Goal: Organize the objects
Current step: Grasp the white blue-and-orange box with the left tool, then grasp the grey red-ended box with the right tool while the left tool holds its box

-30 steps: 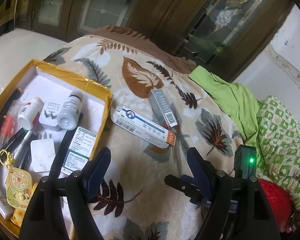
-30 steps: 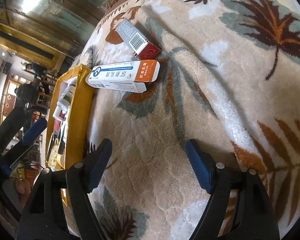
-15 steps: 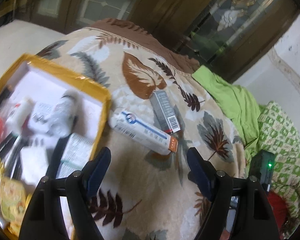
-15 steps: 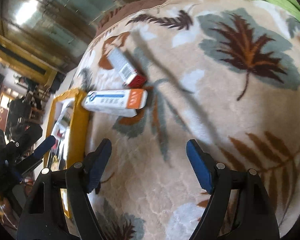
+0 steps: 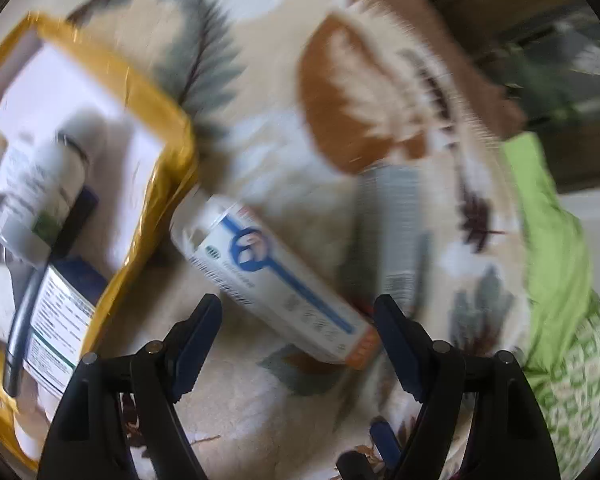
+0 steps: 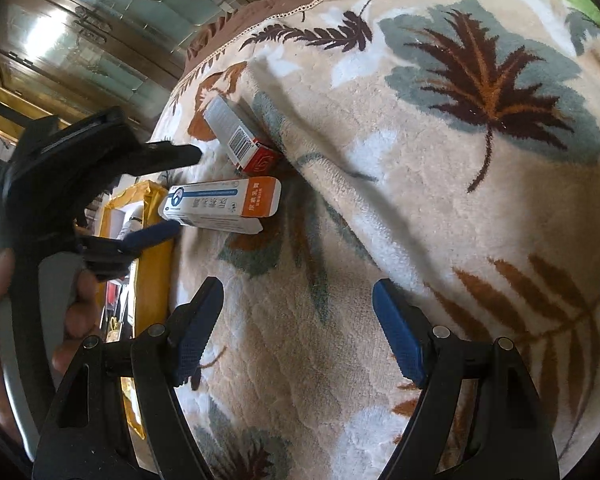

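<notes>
Boxes lie loose on a leaf-patterned blanket (image 6: 440,208), and the yellow tray (image 5: 168,184) next to them already holds bottles and other small things. My guess is the loose boxes go in the tray too.

The left hand-held gripper (image 5: 300,340) hangs just over the white and blue box (image 5: 276,284). Its two blue pads are spread wide apart and hold nothing. The orange end of the box sits between them, so I think this box is the next one to be picked up. The left view is blurry, so I cannot tell if a pad touches the box.

The white and blue box lies flat, just beside the tray's near corner. Its long side runs slanted across the blanket. The white end points at the tray and the orange end points away from it. A grey and red box (image 6: 240,140) lies flat right behind it, with its red end close to the orange end.

The right hand-held gripper (image 6: 298,328) is also wide open and empty. It waits over bare blanket, well away from both boxes.
</notes>
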`<action>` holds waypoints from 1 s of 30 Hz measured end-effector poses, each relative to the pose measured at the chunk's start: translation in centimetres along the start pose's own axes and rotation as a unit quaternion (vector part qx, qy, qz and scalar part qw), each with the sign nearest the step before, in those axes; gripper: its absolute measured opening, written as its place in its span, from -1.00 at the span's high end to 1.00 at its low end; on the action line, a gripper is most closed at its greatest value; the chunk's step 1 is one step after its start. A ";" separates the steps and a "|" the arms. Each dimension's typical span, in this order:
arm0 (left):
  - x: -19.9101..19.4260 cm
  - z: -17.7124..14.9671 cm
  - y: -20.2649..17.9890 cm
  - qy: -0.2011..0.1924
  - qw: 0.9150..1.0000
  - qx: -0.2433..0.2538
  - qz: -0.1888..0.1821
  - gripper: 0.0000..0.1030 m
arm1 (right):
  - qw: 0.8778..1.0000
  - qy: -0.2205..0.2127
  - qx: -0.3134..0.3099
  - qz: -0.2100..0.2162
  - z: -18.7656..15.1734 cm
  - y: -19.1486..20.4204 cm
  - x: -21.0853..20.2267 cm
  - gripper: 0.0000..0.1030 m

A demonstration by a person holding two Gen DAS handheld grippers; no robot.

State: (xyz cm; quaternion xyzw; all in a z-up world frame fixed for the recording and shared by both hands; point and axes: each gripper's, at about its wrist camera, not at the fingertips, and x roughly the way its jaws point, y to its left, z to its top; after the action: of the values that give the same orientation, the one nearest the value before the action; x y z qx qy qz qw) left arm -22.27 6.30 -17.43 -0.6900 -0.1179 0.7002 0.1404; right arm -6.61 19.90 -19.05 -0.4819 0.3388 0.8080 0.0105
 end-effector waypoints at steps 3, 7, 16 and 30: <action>1.7 0.9 0.8 0.017 0.999 -0.030 0.011 -0.55 | 1.000 0.003 0.002 0.000 -0.1 -0.1 0.2 -0.52; 1.7 0.9 0.4 0.019 0.999 -0.031 0.024 -0.53 | 1.000 0.004 -0.003 0.001 -0.1 0.2 0.1 -0.52; -0.7 -4.1 2.2 0.011 0.990 0.134 0.046 0.72 | 1.000 -0.007 -0.012 -0.003 -0.2 0.7 -0.4 -0.52; -8.4 -18.8 14.6 -0.027 0.960 0.246 -0.128 0.71 | 0.995 -0.013 -0.095 0.008 -0.3 3.7 -0.7 -0.52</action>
State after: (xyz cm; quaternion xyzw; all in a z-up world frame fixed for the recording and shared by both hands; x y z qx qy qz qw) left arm -3.87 -10.90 -15.20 -0.5939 -0.0328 0.7024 0.3910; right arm -7.24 17.09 -16.58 -0.4679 0.2640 0.8426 -0.0372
